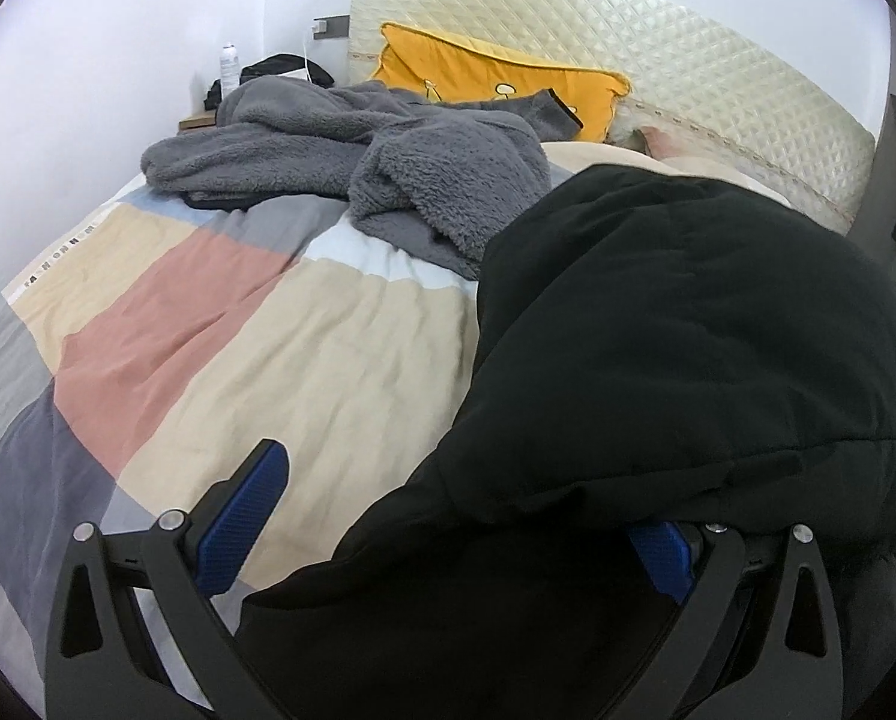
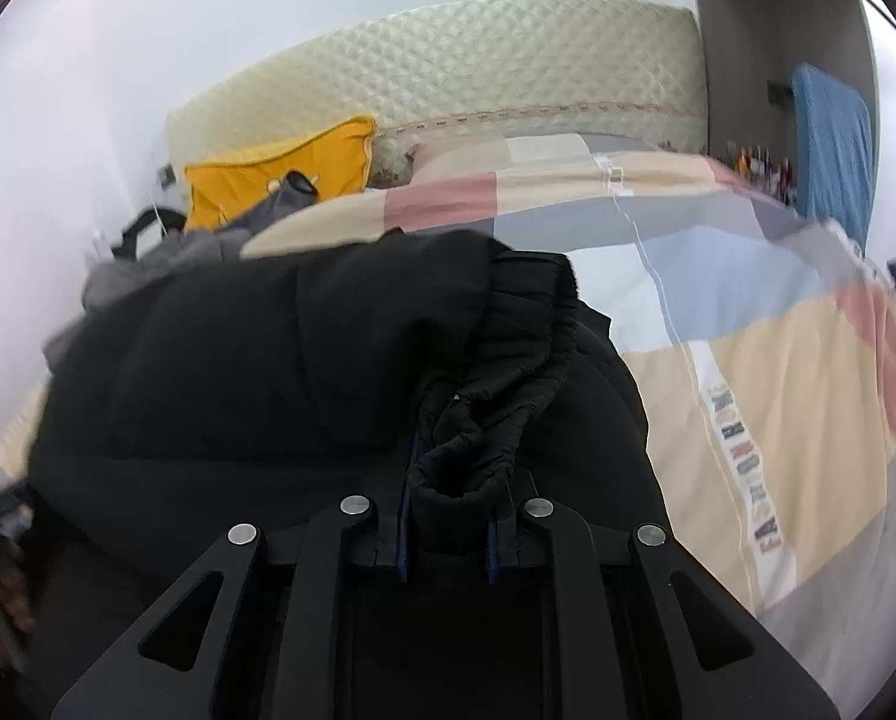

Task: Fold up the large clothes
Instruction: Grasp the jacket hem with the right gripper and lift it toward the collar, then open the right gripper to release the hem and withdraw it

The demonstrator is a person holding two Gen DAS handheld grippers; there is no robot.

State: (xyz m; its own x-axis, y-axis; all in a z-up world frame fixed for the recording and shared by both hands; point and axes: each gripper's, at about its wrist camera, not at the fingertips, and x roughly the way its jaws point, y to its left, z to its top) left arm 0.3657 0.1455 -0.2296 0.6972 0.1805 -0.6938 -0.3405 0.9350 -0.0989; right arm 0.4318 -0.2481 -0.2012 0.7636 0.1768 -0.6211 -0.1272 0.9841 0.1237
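The right gripper (image 2: 448, 531) pinches the black jacket's (image 1: 688, 312) elastic cuff (image 2: 508, 372); the left gripper (image 1: 454, 516) gapes wide, 1 finger buried under fabric.

In the lower part of the frame the left gripper (image 1: 448, 516) is standing wide open, and the black jacket (image 1: 688, 348) is draping over its right finger. A grey fleece garment (image 1: 387, 162) is lying in the upper centre on the patchwork bedcover (image 1: 237, 330), near a yellow pillow (image 1: 478, 72).

Left gripper (image 1: 448, 516) agape, right gripper (image 2: 448, 531) clamped
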